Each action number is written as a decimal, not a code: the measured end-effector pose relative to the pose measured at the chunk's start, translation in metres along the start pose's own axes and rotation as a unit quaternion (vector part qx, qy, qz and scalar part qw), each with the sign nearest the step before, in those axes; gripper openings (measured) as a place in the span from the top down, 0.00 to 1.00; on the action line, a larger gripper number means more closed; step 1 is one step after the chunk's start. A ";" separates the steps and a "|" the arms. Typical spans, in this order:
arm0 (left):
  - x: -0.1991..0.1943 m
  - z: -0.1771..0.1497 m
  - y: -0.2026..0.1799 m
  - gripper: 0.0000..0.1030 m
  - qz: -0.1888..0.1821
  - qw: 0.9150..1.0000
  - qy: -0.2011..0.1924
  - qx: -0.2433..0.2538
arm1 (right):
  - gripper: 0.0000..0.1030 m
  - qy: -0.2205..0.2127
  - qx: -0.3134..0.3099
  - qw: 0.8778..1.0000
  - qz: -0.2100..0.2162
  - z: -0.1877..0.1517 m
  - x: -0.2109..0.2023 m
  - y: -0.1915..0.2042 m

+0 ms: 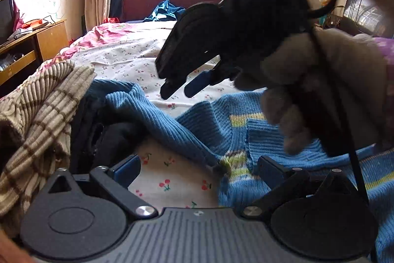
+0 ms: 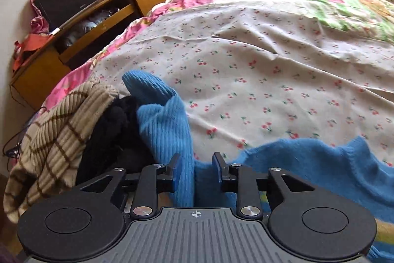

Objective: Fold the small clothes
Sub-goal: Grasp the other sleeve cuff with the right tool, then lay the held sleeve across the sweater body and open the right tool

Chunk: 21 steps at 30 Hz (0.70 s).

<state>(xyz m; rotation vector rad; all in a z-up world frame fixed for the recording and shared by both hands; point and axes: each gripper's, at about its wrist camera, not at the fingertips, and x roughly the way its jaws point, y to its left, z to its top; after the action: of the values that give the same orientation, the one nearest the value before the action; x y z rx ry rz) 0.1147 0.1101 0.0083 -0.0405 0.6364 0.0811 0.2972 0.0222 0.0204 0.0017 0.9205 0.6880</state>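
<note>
While the left hand-held gripper (image 1: 197,168) hangs with jaws apart, a ribbed blue sweater (image 1: 246,139) lies rumpled on the cherry-print bed sheet (image 1: 170,184), beside a checked beige knit (image 1: 44,115). Right view: the right hand-held gripper (image 2: 194,169) stands parted around the sweater's sleeve (image 2: 170,130), a black garment (image 2: 115,130) alongside.

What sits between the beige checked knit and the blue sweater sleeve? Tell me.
A black garment lies wedged between the beige checked knit and the blue sweater sleeve, clearest in the right wrist view.
</note>
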 end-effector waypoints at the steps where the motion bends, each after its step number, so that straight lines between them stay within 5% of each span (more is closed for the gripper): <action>1: 0.003 0.002 0.003 0.00 -0.001 1.000 -0.003 -0.008 | 0.71 0.001 -0.002 1.000 0.002 0.007 0.010 0.002; 5: 0.017 -0.003 0.015 0.00 0.000 0.999 -0.003 -0.039 | 0.70 0.018 0.020 0.999 0.026 0.031 0.051 0.000; 14: 0.026 -0.013 0.014 0.00 0.010 1.000 -0.011 -0.026 | 0.64 0.030 0.075 0.992 0.099 0.054 0.106 -0.001; 17: 0.024 -0.015 0.007 0.00 0.020 1.000 -0.018 -0.009 | 0.86 0.022 0.042 0.997 0.067 0.052 0.102 0.013; 21: 0.020 -0.017 0.000 0.00 0.031 0.999 -0.035 0.006 | 0.90 -0.039 0.058 0.995 0.072 0.053 0.048 0.010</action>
<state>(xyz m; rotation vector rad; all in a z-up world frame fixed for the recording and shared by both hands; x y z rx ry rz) 0.1205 0.1105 -0.0166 -0.0068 0.5680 0.1381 0.3505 0.0718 0.0213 0.1983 0.8889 0.7619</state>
